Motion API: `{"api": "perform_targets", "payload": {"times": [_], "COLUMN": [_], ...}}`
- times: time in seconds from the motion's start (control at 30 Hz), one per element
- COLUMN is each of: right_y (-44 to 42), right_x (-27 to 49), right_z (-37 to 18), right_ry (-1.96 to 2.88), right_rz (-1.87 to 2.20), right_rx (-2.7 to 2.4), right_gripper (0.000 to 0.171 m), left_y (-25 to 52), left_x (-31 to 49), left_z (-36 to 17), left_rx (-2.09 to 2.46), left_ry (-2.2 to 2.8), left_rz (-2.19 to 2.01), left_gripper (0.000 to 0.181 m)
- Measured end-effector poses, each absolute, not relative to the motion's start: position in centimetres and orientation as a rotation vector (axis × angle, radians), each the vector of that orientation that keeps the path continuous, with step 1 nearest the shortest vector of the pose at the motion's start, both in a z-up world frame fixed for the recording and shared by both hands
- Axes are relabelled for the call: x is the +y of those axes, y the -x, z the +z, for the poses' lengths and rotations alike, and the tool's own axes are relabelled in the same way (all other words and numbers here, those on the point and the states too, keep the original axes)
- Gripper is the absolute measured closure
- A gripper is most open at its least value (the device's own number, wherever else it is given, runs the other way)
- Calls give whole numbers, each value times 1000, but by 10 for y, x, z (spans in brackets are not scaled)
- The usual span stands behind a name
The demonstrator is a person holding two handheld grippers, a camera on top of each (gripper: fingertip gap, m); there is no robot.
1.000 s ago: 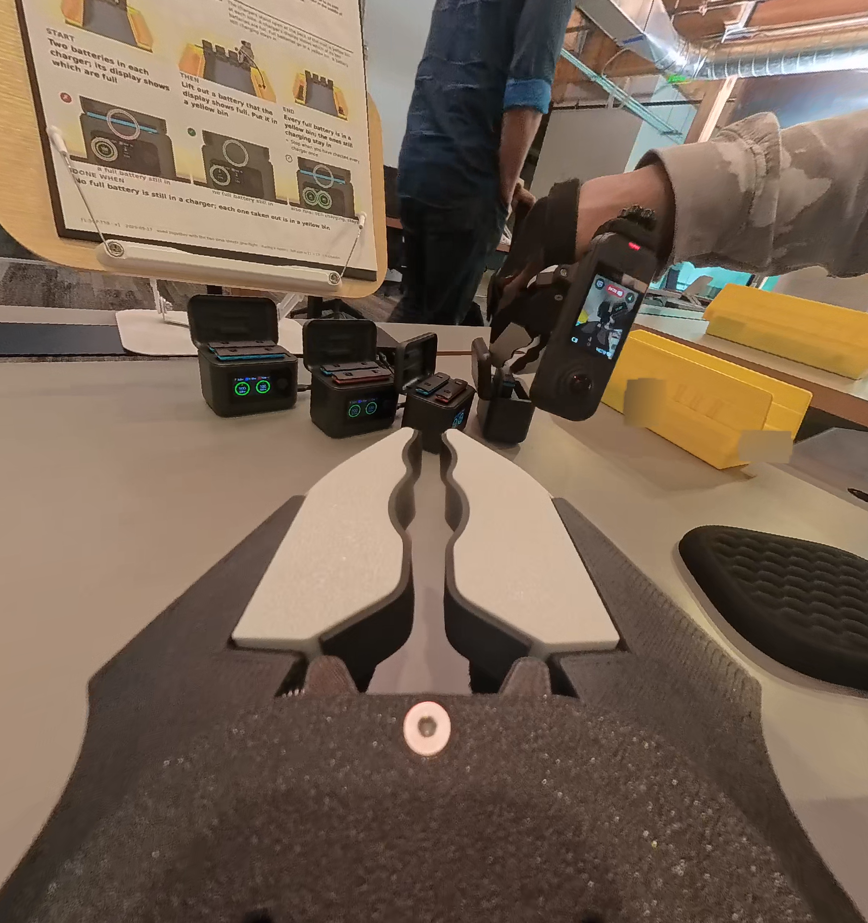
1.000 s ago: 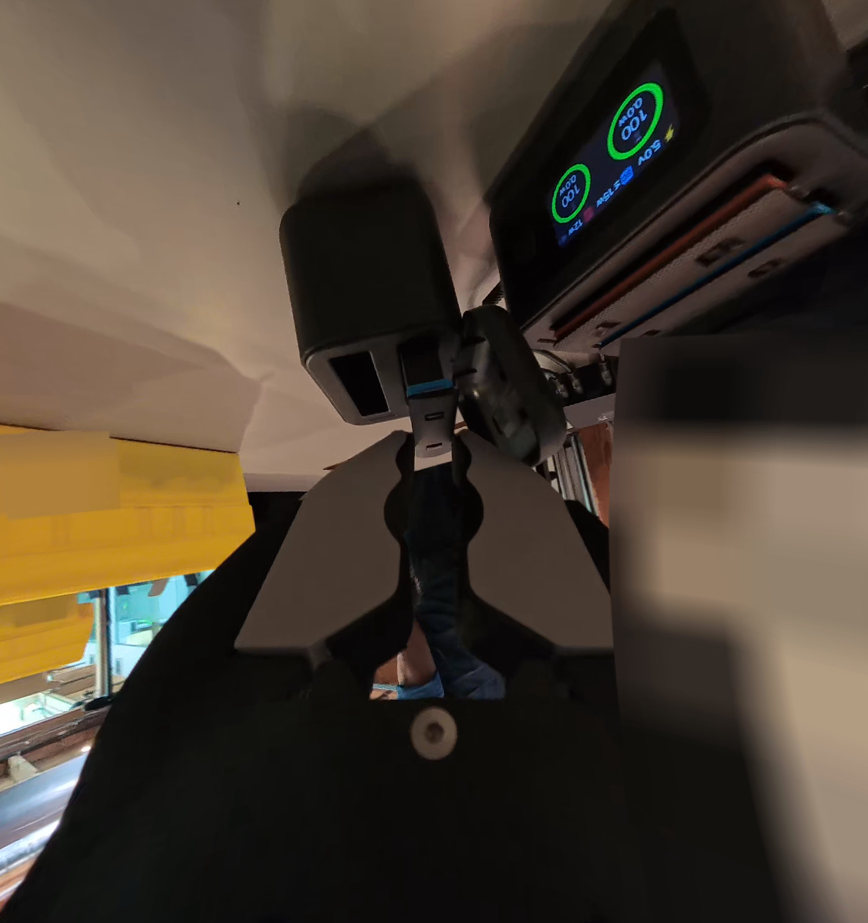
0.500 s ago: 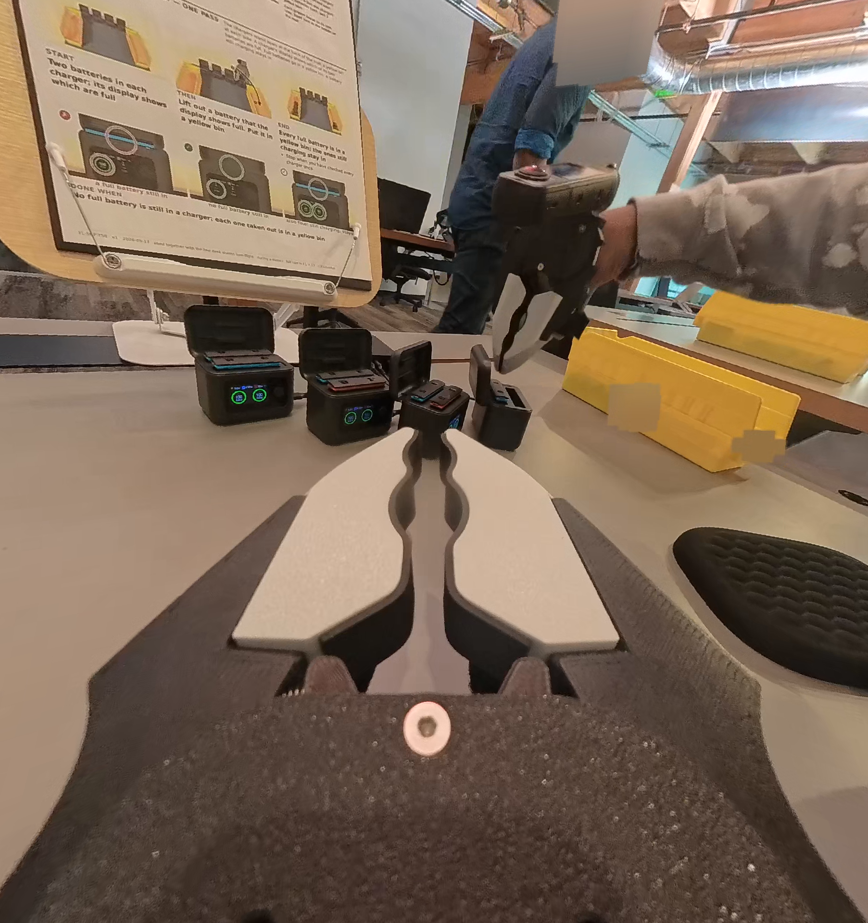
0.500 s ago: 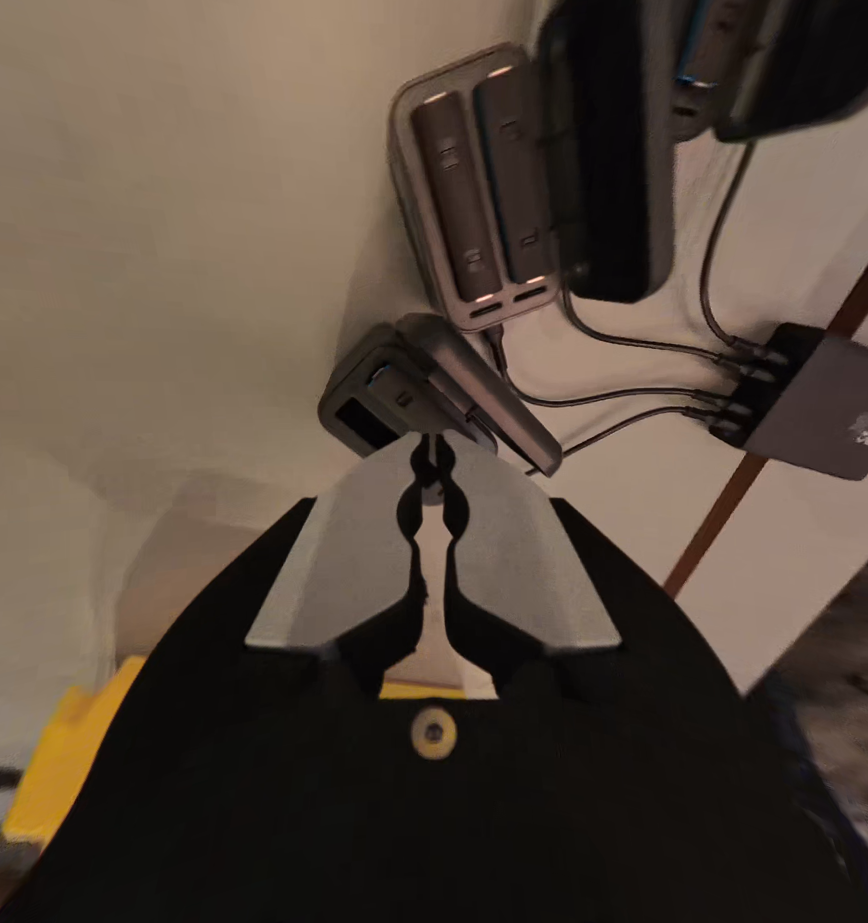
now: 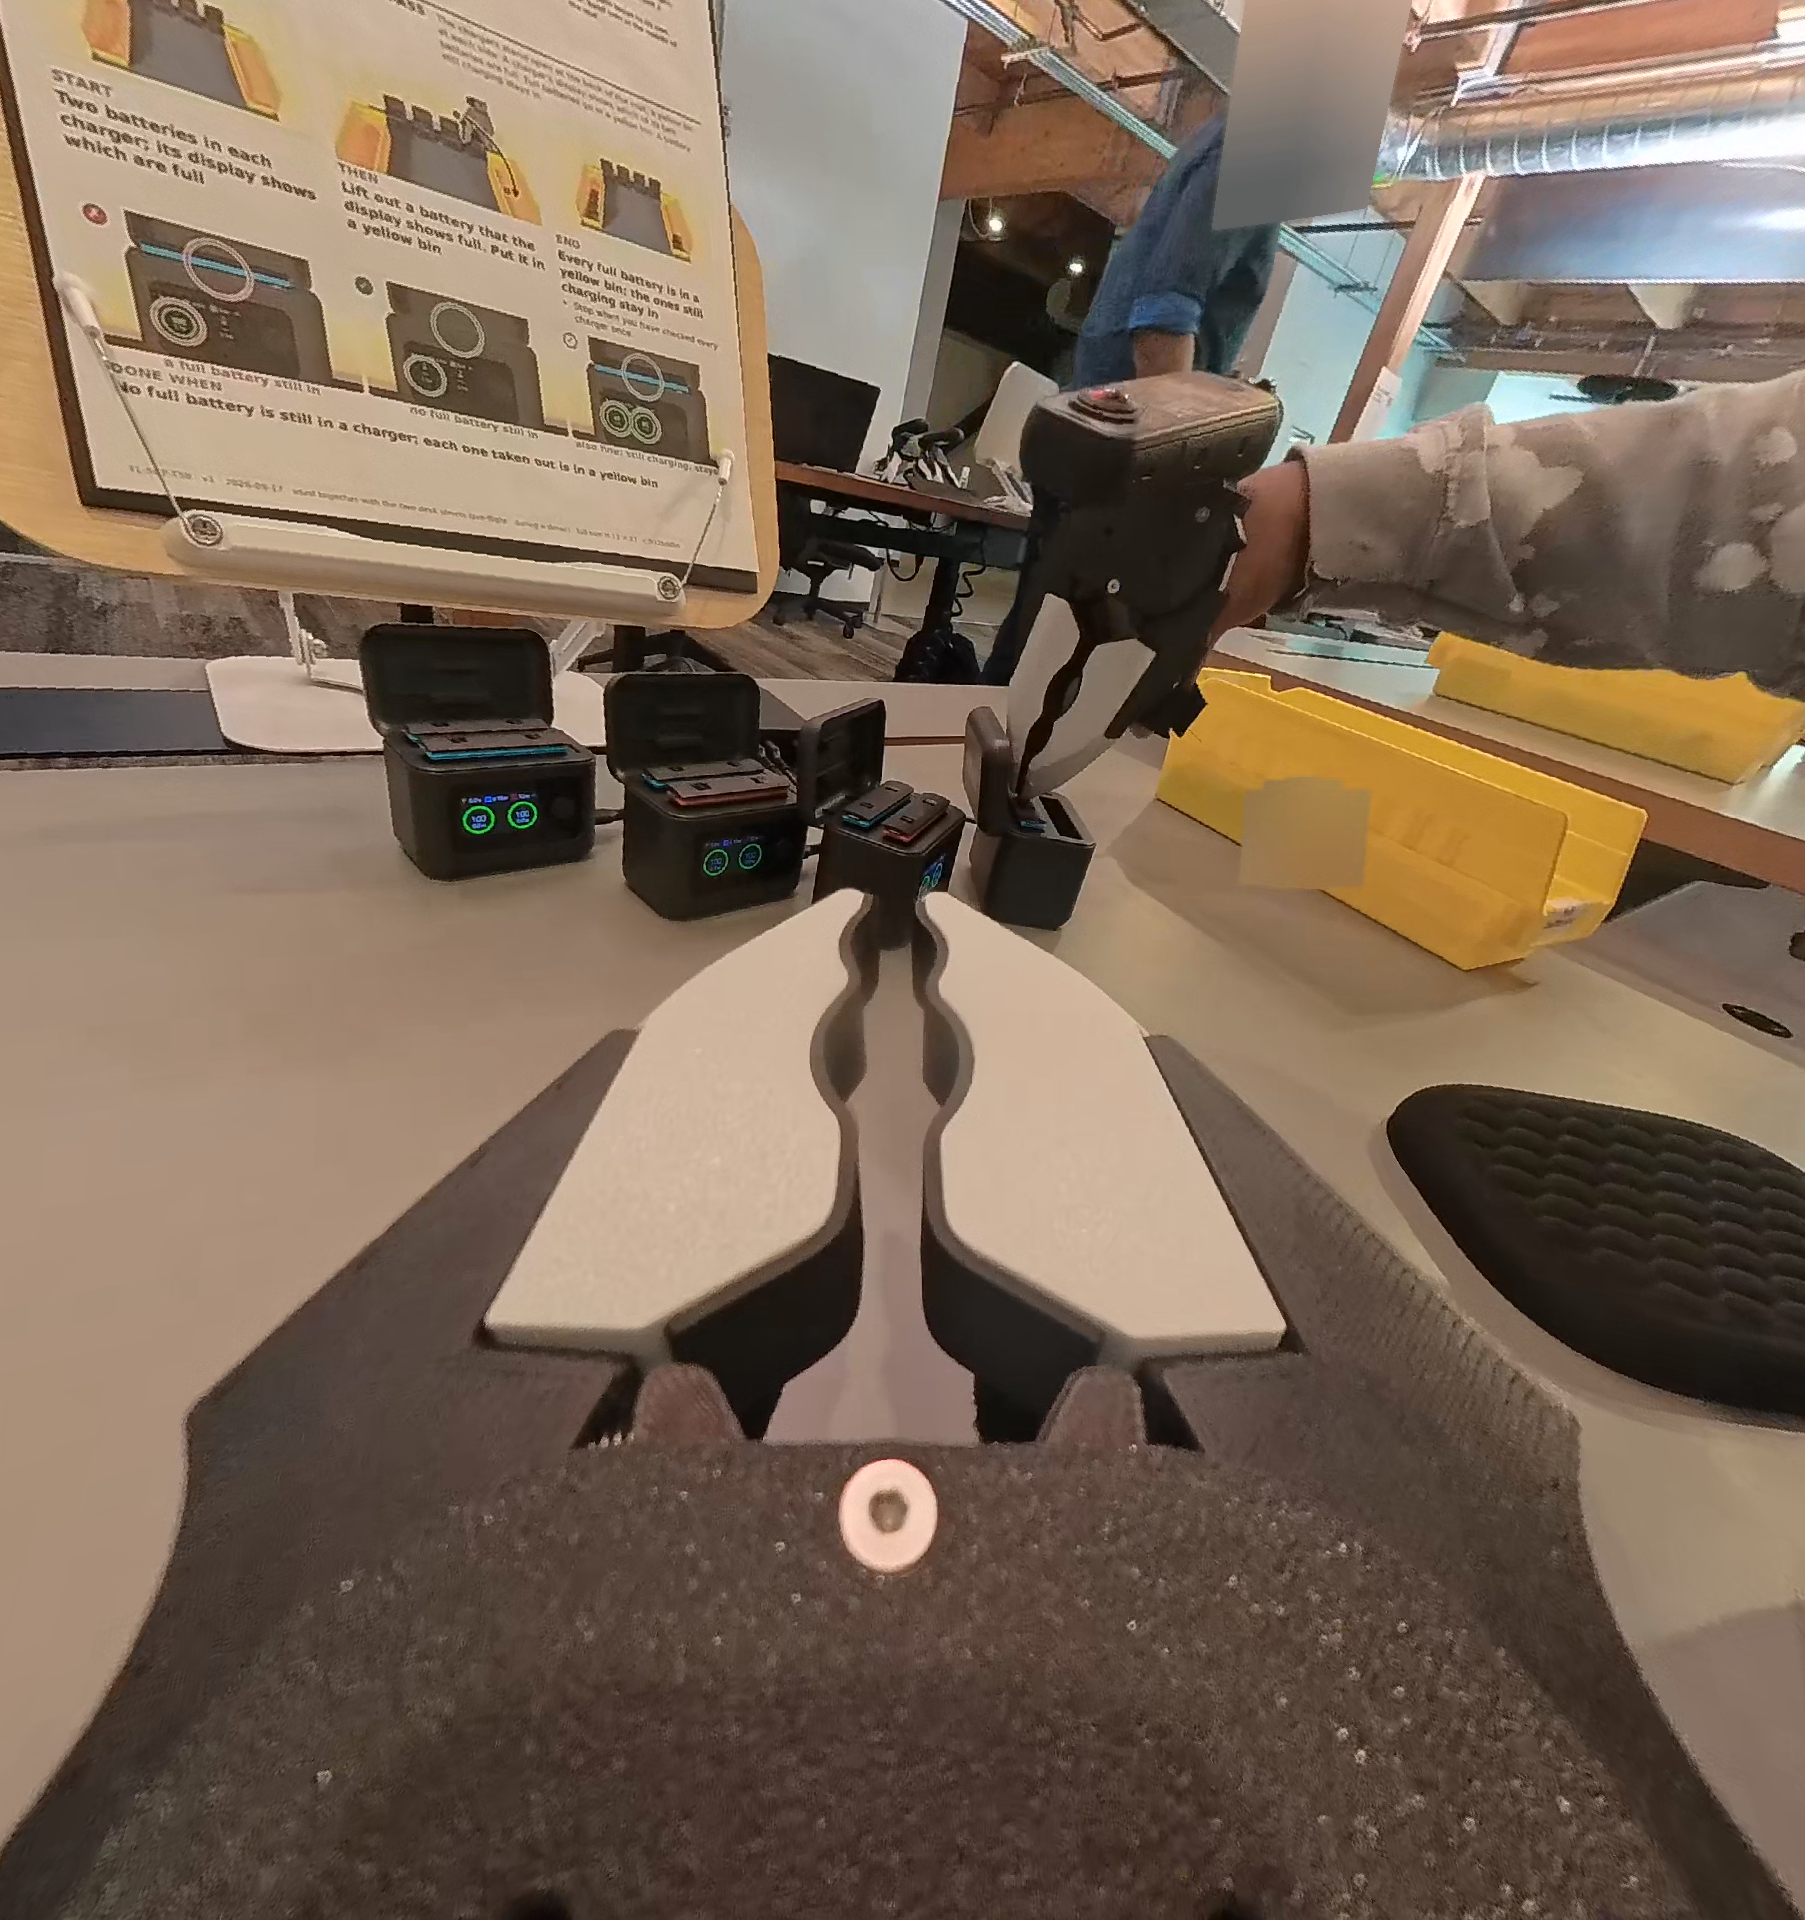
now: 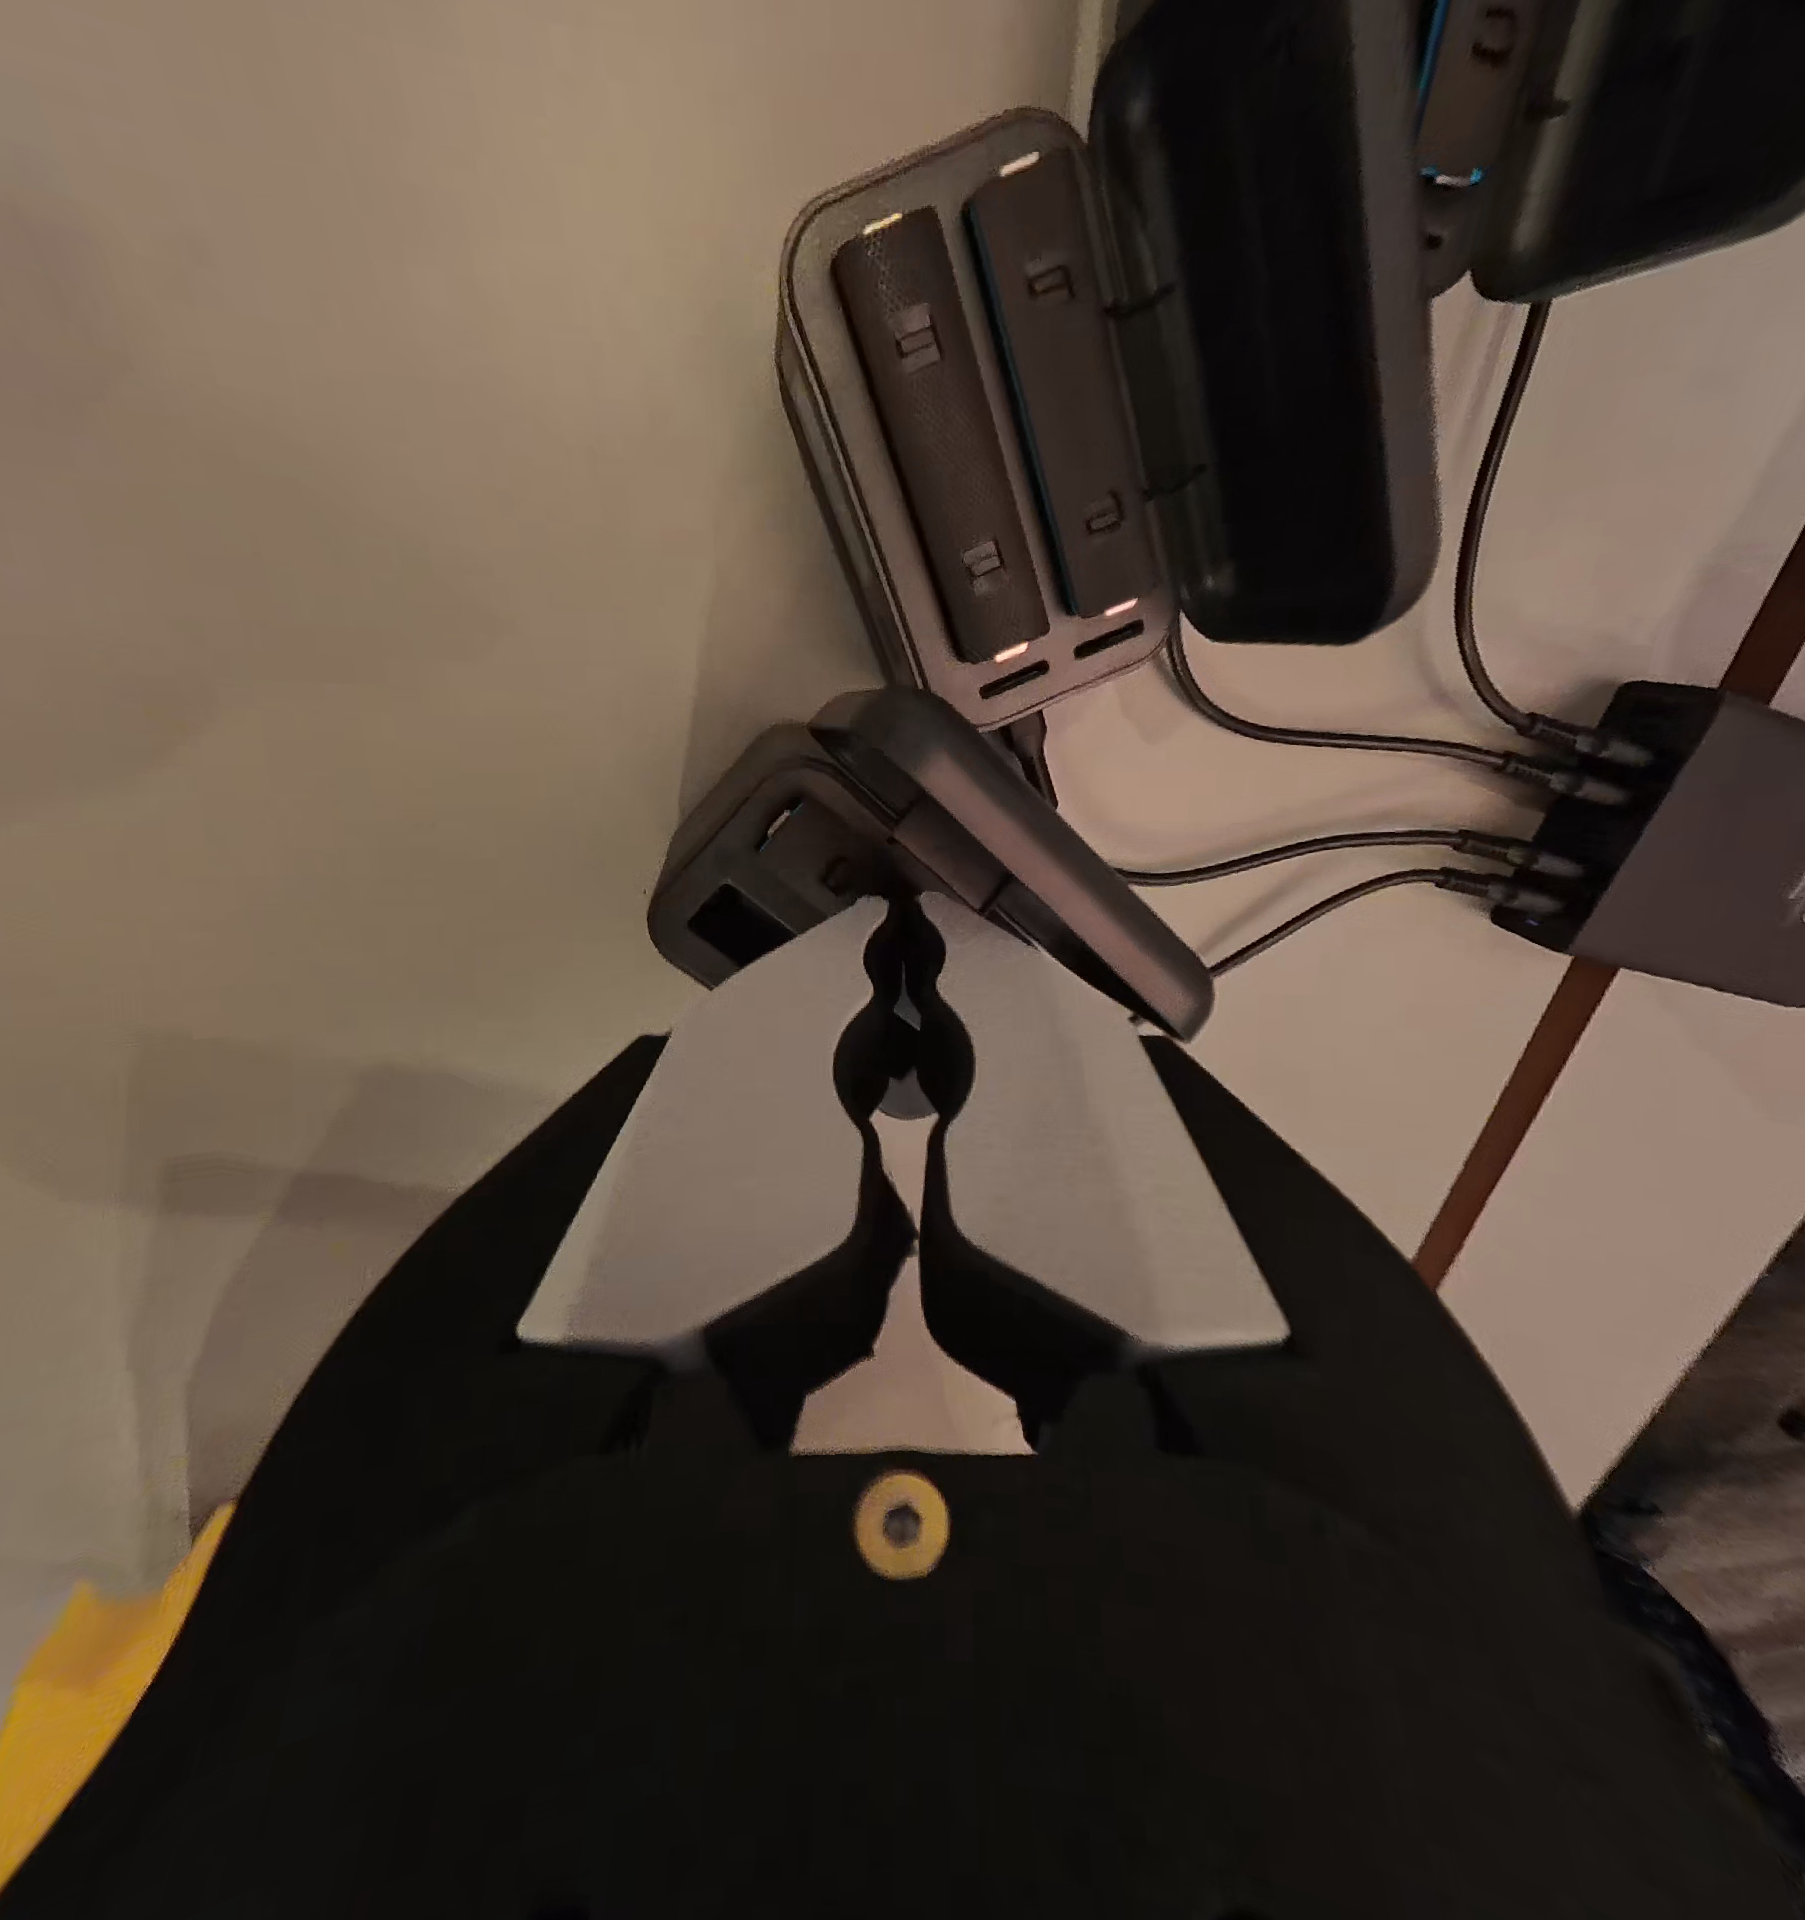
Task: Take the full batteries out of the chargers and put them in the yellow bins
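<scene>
Four black chargers stand open in a row on the grey table. The three left ones each hold two batteries. The rightmost charger holds one blue-edged battery beside an empty slot. My right gripper points down into it, shut, with its tips on the battery's top. In the right wrist view its pads are closed together at that charger. My left gripper hovers in front of the row, nearly shut, with nothing between its fingers.
A long yellow bin lies right of the chargers, and another sits on the table behind. A black pad lies at the right. An instruction board stands behind the chargers. A power hub with cables lies nearby. A person stands behind. The gap from one gripper's tips to the other's is roughly 30 cm. The power hub is closer to my right gripper, around 20 cm from its tips; the left tips are 45 cm off.
A second ago my right tips had the blue-edged battery between them, raised in its slot. The gripper rose with pads closed and came back down; the battery sits low in the charger.
</scene>
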State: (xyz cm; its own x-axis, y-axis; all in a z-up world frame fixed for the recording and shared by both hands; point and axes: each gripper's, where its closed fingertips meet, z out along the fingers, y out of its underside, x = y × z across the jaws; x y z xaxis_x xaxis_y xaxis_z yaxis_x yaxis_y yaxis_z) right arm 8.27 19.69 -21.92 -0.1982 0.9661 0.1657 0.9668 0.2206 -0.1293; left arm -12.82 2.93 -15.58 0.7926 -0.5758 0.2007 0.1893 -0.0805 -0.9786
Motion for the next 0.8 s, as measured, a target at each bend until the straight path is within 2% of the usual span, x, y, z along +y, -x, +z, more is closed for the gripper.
{"api": "perform_targets", "payload": {"times": [0.2,0.37,0.4,0.5,0.57,0.7,0.8], "right_y": [-83,-87,-91,-102,-106,-95,-96], "right_x": [197,197,197,197,195,185,194], "right_z": [-219,-213,-211,-210,-217,-243,-259], "right_ry": [1857,1897,1924,2032,2100,2203,2227], "right_rz": [-89,-45,-21,80,130,269,235], "right_rx": [-2283,-2023,-1951,-1705,-1568,-1401,-1330], "right_gripper": [171,168,146,102,79,61,74], "left_y": [127,127,126,122,120,120,120], "left_x": [29,27,27,26,25,22,19], "left_z": [-156,-154,-154,-155,-155,-152,-149], "left_rx": [333,337,344,368,382,396,398], "left_ry": [1528,1512,1512,1516,1516,1492,1464], "left_rz": [-644,-669,-673,-678,-675,-661,-657], "left_gripper": [177,177,177,177,177,178,178]}}
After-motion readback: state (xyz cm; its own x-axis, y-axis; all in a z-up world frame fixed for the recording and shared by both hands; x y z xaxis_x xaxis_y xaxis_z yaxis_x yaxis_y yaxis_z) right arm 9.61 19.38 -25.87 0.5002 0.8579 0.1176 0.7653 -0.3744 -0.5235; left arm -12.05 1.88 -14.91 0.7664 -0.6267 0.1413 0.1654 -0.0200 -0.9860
